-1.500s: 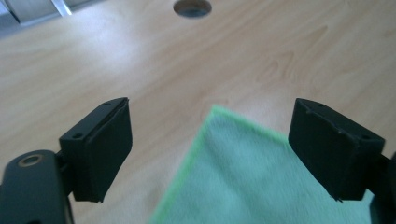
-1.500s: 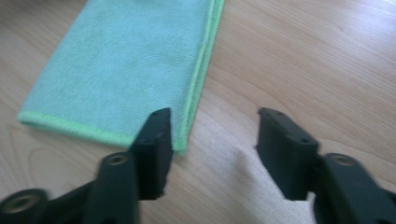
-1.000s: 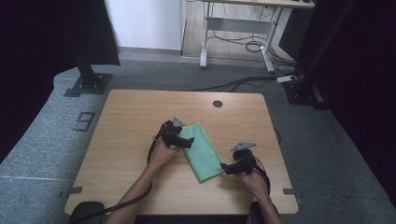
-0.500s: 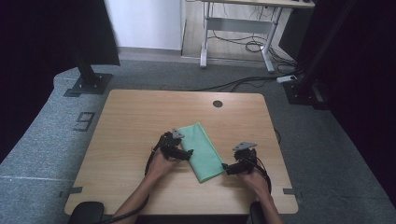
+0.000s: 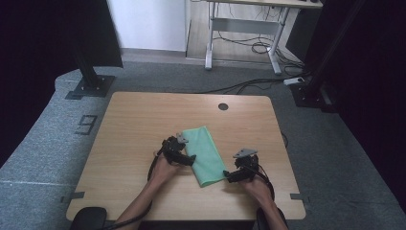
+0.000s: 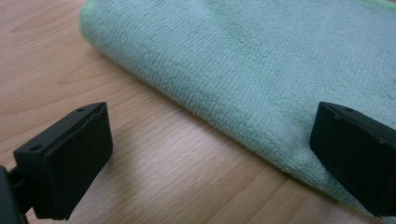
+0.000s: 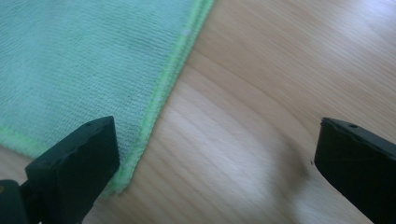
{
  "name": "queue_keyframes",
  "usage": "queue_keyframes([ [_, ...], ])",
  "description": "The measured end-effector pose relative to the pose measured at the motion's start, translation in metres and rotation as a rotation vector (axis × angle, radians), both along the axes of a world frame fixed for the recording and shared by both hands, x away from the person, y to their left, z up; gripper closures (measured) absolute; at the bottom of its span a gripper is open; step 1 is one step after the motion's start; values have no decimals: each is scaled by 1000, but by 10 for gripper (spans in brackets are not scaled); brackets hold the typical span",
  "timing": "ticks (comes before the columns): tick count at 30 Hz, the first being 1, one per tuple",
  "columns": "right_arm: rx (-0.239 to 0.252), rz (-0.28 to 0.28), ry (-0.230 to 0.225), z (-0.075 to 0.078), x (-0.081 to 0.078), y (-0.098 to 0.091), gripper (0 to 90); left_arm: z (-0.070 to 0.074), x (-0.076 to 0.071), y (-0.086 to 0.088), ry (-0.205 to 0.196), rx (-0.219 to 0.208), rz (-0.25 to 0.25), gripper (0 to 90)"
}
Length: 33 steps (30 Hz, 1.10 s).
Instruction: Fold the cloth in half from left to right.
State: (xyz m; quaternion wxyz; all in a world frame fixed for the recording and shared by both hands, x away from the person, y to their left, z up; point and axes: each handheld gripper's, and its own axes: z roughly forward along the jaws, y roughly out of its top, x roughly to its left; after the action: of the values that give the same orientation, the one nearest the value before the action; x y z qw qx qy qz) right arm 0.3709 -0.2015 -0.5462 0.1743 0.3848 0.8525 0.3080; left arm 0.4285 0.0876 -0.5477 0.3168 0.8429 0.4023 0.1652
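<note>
On table (image 5: pixel 143 120): folded green cloth (image 5: pixel 206 155) long axis diagonal; both claws open.

Each hand carried a black gripper: the left gripper (image 5: pixel 189 159) and the right gripper (image 5: pixel 229 178) were both chunky, dark assemblies topped by a grey three-cornered plate. Their jaws were matte black blocks with squared faces (small screw holes showed near the upper edges in the gripper views). A thin black cable trailed back from each gripper along the forearm. The forearms were bare, with no sleeves in sight
</note>
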Motion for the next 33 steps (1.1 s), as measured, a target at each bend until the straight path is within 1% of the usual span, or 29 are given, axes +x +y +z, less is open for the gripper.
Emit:
queue_keyframes([
  [1, 0, 10, 2, 0, -1, 4, 0, 0, 0, 2, 1, 4, 4, 0],
  [2, 5, 30, 7, 0, -3, 11, 0, 1, 1, 7, 2, 6, 10, 0],
  [3, 5, 30, 7, 0, -3, 11, 0, 1, 1, 7, 2, 6, 10, 0],
  [4, 8, 48, 7, -1, -5, 18, 0, 0, 2, 13, 6, -2, 15, 0],
  [5, 8, 48, 7, -1, -5, 18, 0, 0, 2, 13, 6, -2, 15, 0],
  [6, 6, 59, -1, -1, -7, 26, 0, 0, 3, 17, 11, -9, 16, 0],
  [7, 6, 59, -1, -1, -7, 26, 0, -1, 4, 21, 19, -17, 19, 0],
  [8, 4, 64, -7, -1, -9, 32, 0, -1, 4, 24, 22, -25, 22, 0],
  [9, 4, 64, -7, -1, -9, 32, 0, -1, 5, 27, 25, -29, 25, 0],
  [10, 9, 65, -7, -1, -11, 38, 0, -1, 5, 30, 25, -29, 25, 0],
  [13, 9, 66, -6, -1, -12, 43, 0, -1, 5, 33, 18, -24, 20, 0],
  [16, 18, 70, 0, -2, -14, 53, 0, -1, 7, 40, 21, -26, 25, 0],
  [17, 18, 70, 0, -2, -14, 53, 0, -1, 7, 40, 21, -26, 25, 0],
  [18, 24, 74, 3, -2, -16, 58, 0, -1, 8, 41, 22, -28, 26, 0],
  [19, 24, 74, 3, -2, -16, 58, 0, -1, 8, 43, 23, -26, 26, 0],
  [22, 28, 79, 5, -2, -17, 66, 0, -1, 9, 47, 22, -27, 31, 0],
  [24, 30, 91, 8, -2, -18, 73, 0, -1, 10, 50, 22, -25, 35, 0],
  [25, 30, 91, 8, -2, -18, 73, 0, -1, 10, 50, 22, -25, 35, 0],
  [28, 32, 103, 10, -2, -19, 81, 0, -1, 11, 53, 22, -25, 39, 0],
  [33, 34, 111, 10, -3, -18, 83, 0, -1, 11, 53, 25, -31, 38, 0],
])
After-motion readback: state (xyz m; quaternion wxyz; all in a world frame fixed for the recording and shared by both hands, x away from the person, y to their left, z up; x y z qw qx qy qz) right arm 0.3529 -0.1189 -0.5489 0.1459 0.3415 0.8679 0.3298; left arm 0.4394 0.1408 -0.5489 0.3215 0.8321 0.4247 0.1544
